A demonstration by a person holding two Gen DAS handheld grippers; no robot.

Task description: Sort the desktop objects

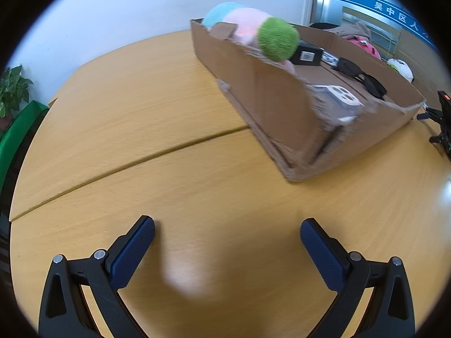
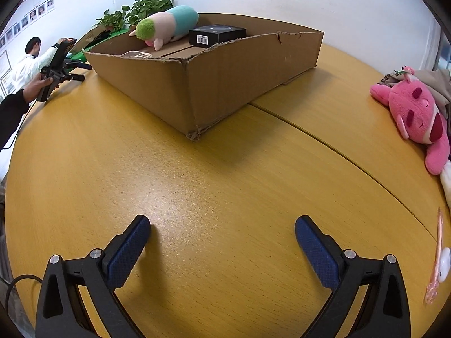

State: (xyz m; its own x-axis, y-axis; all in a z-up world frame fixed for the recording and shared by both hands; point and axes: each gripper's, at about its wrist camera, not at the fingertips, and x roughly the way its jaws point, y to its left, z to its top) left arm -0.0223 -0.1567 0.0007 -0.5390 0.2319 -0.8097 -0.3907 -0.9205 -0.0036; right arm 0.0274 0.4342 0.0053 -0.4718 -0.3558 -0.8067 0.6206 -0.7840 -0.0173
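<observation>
White characters "吴中区人" on a blue wall banner (image 1: 394,14); unreadable barcode label on black box (image 2: 217,35).

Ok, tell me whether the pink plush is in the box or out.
Out. The pink plush lies on the table, well apart from the cardboard box.

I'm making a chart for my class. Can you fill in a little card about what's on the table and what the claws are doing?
table: yellow wooden table
box: open cardboard box, standing on the table
in the box: green-haired plush toy, black carton, sunglasses
outside the box: pink plush toy, pink pen, both on the table
left claw: open, holding nothing
right claw: open, holding nothing
</observation>
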